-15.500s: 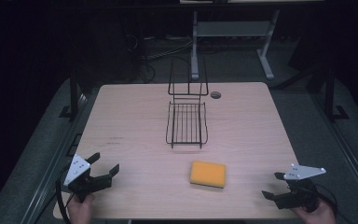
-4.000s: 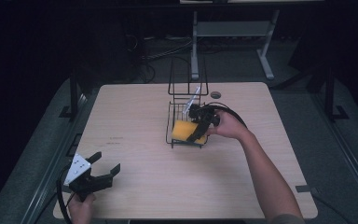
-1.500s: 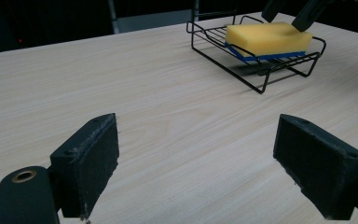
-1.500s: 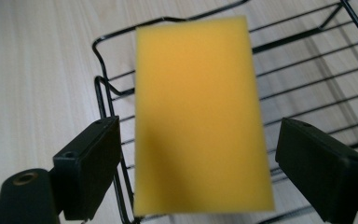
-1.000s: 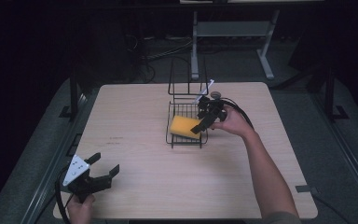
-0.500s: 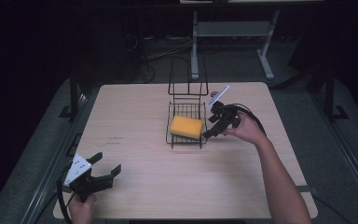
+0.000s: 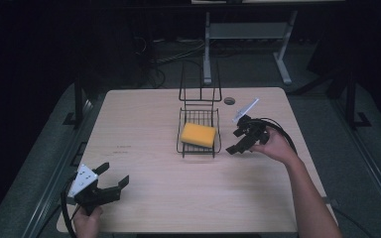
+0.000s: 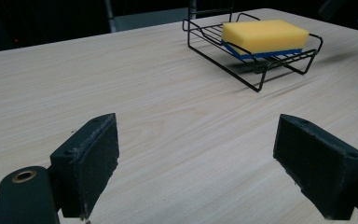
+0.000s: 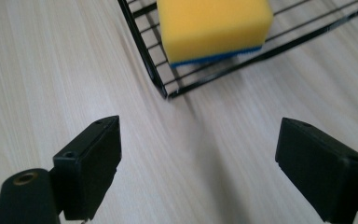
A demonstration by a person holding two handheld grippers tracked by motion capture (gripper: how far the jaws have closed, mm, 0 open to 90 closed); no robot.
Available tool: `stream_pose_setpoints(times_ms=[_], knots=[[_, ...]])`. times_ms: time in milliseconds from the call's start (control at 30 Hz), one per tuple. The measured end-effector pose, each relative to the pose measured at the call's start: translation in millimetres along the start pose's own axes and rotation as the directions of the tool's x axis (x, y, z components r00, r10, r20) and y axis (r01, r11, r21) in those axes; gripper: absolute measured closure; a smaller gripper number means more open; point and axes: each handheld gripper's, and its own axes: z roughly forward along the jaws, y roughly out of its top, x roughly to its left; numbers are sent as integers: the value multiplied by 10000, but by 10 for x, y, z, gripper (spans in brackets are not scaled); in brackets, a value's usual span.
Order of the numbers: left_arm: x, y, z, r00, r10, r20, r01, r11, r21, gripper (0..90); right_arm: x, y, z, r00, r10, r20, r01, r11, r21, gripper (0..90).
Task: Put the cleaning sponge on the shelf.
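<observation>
A yellow sponge [image 7: 198, 134] with a blue underside lies flat in the black wire rack [image 7: 197, 149] at the table's middle. The left gripper view shows the sponge [image 8: 263, 35] and the rack [image 8: 256, 80] far off. In the right gripper view the sponge [image 9: 213, 28] and the rack [image 9: 154, 77] are close, just ahead of the jaws. My right gripper [image 7: 239, 140] is open and holds nothing, just right of the rack above the table. My left gripper [image 7: 112, 180] rests open near the front left corner, holding nothing.
The rack's tall wire back [image 7: 200, 89] rises at its far end. A round grommet [image 7: 229, 100] is set in the wooden table [image 7: 144, 129] behind my right gripper. A metal stand [image 7: 243, 32] is on the dark floor beyond the table.
The right gripper carried the sponge from the table front into the rack, let it go, and has now drawn back to the right of the rack. The left gripper stayed still.
</observation>
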Motion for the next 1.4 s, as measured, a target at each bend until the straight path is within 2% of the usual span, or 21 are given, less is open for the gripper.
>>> stream_pose_setpoints(times_ms=[367,767,1400], knots=[[-8,-1,-4,10000,34,10,-34,10000,20,134,26,-337,-74,9991,408,131,-410,9991,93,139],[-10,-3,-5,10000,30,24,-30,10000,44,134,102,-579,-123,9977,642,237,-643,9979,9,140],[-31,-4,-18,9999,137,-8,-137,9998,122,134,363,-970,-213,9963,739,431,-742,9972,51,146]])
